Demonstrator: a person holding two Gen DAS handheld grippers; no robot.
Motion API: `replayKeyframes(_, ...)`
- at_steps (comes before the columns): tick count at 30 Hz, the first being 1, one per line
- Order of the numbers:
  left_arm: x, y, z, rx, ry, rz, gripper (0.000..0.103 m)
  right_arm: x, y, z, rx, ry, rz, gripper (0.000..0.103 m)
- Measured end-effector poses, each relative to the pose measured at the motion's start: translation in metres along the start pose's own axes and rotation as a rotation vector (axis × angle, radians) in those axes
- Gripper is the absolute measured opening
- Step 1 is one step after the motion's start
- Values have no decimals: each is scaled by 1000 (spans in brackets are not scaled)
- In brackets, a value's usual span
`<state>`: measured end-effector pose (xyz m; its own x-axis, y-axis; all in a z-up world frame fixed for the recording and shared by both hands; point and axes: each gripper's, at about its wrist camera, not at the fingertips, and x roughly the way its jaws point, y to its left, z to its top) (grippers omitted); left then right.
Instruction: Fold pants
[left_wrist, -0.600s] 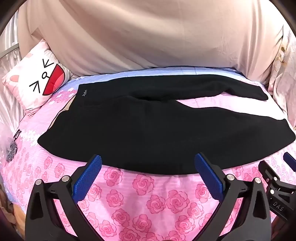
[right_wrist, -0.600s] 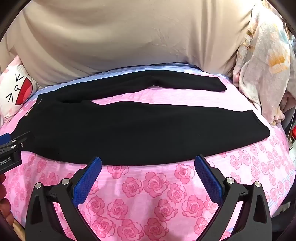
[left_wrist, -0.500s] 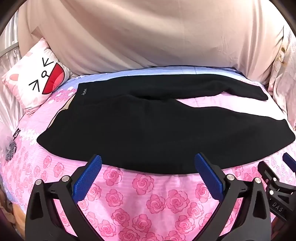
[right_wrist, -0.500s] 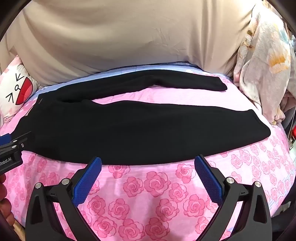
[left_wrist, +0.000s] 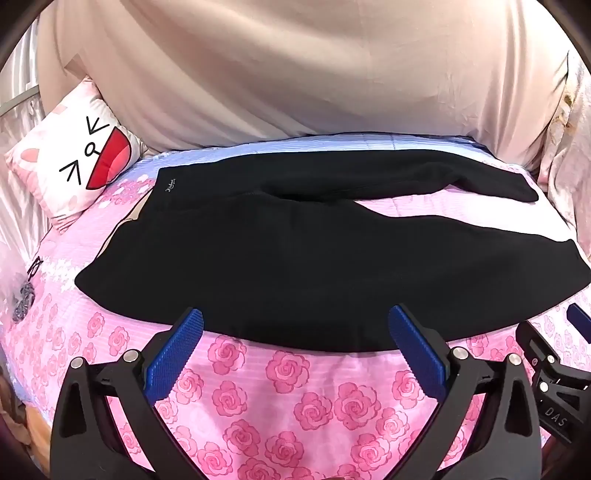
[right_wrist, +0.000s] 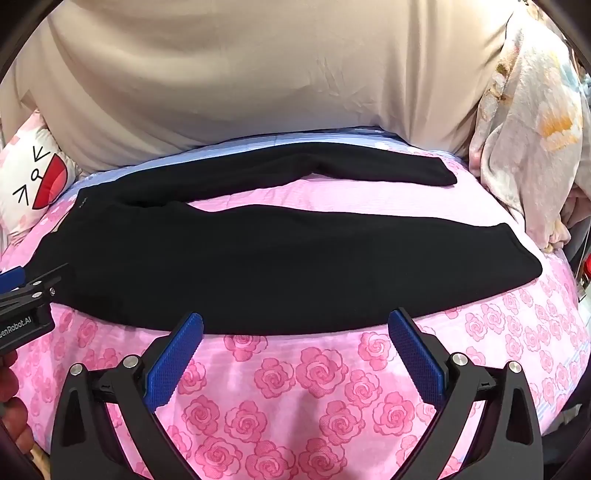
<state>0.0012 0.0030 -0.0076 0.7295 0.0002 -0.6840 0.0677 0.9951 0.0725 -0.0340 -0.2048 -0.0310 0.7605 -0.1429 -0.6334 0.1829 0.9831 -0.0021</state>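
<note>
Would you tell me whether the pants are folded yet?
Not folded: the pants lie spread flat on the bedsheet, both legs apart.

Pink rose sheet (left_wrist: 295, 391) directly below and ahead of claw. Cartoon-face pillow (left_wrist: 74, 170) far ahead-left. Beige drape (left_wrist: 295, 74) straight ahead, behind the bed. Floral cloth (right_wrist: 532, 147) bunched ahead-right.

Landmark: black pants (left_wrist: 303, 254), spread flat on rose-print bedsheet (left_wrist: 295, 398). Near side: bare sheet strip along the pants' front edge, open to approach. Far side: beige drape (left_wrist: 295, 74) closes off access. Waistband end: cartoon pillow (left_wrist: 74, 162) nearby. Cuff end: floral blanket (right_wrist: 528, 147) heaped just beside.
</note>
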Motion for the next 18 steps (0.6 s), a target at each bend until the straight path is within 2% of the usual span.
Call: replayKeyframes(18,-10,-2,7,3,-22,12,98,-4,-14,1,28,-26,-10,98)
